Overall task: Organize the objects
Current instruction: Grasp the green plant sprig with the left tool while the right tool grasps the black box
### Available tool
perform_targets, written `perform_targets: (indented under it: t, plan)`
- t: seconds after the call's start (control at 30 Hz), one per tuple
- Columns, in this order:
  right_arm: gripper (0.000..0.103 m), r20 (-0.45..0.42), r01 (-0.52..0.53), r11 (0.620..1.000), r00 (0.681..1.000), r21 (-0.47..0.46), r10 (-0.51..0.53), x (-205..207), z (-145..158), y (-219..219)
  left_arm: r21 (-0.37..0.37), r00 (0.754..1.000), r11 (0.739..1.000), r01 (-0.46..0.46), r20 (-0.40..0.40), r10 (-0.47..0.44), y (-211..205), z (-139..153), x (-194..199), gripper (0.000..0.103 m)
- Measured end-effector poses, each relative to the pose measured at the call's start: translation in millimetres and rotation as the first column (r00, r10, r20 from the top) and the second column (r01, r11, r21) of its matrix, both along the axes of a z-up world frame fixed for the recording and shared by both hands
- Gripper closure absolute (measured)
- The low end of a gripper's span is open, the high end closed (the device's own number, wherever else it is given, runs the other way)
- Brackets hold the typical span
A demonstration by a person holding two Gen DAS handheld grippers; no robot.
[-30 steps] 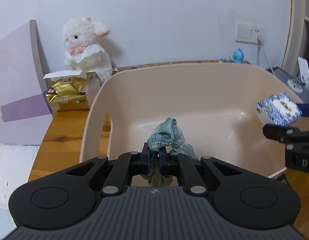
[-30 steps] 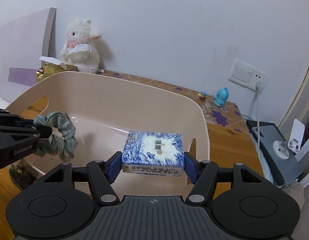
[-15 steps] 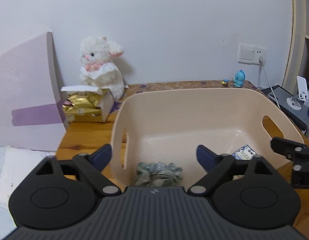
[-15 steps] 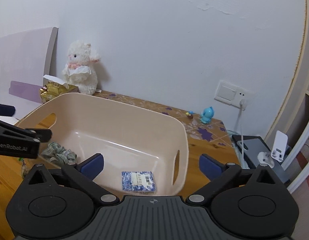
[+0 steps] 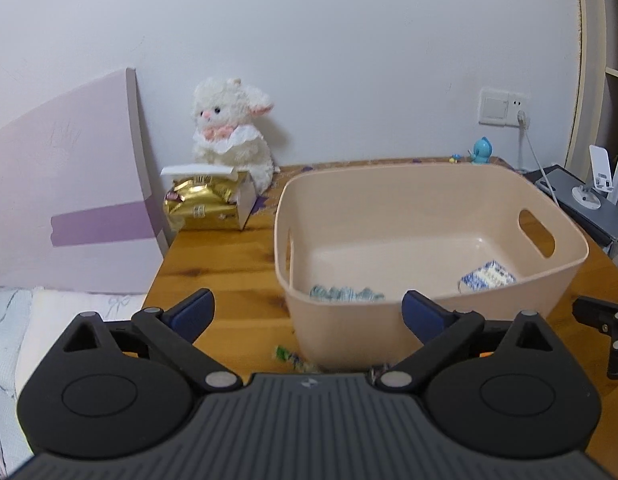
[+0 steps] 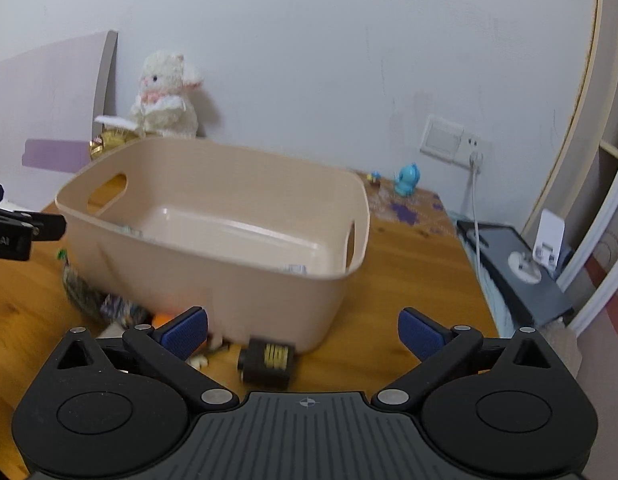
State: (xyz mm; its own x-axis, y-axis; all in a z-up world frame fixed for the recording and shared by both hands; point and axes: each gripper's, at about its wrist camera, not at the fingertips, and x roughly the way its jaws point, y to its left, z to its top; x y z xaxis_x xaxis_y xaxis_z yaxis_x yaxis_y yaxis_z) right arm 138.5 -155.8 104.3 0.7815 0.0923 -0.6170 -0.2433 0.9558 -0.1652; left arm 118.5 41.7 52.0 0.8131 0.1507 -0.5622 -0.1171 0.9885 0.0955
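A: How far along is the sorting?

B: Two things lie in the beige bin [image 5: 429, 200]: a green plaid scrunchie [image 5: 346, 293] by the near wall, and a blue-and-white tissue pack [image 5: 487, 276] to the right.

A: And the tools?

B: The left gripper [image 5: 308, 316] and right gripper [image 6: 303, 330] are both spread wide, holding nothing. A dark padlock [image 6: 269, 362] and blurred small items [image 6: 109, 304] wait on the wooden table [image 6: 409, 292].
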Motion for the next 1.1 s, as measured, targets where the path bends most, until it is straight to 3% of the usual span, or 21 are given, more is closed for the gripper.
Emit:
perform_targets:
  t: [0.33,0.5,0.83,1.03,1.1]
  plan:
    - [0.000,-0.114,0.038,0.999,0.993,-0.009,-0.039,8,-46,-10,-0.036,0.995,0.998,-0.047,-0.091,0.043,20,-45,-4,0.003]
    - [0.000,-0.158,0.050,0.999,0.986,-0.011,-0.051,19,-66,-11,-0.107,0.991,0.993,-0.054,-0.132,0.039,31,-63,6,0.003]
    - [0.000,-0.175,0.054,0.998,0.983,0.008,-0.052,38,-87,-9,-0.160,0.982,0.984,-0.077,-0.185,0.047,39,-92,30,0.003]
    - [0.000,-0.164,0.056,0.998,0.985,0.041,-0.049,47,-91,-6,-0.184,0.980,0.981,-0.064,-0.198,0.027,40,-100,35,0.016]
    - [0.004,-0.160,0.053,0.997,0.986,0.049,-0.044,50,-92,-5,-0.195,0.978,0.979,-0.061,-0.208,0.020,41,-102,36,0.031]
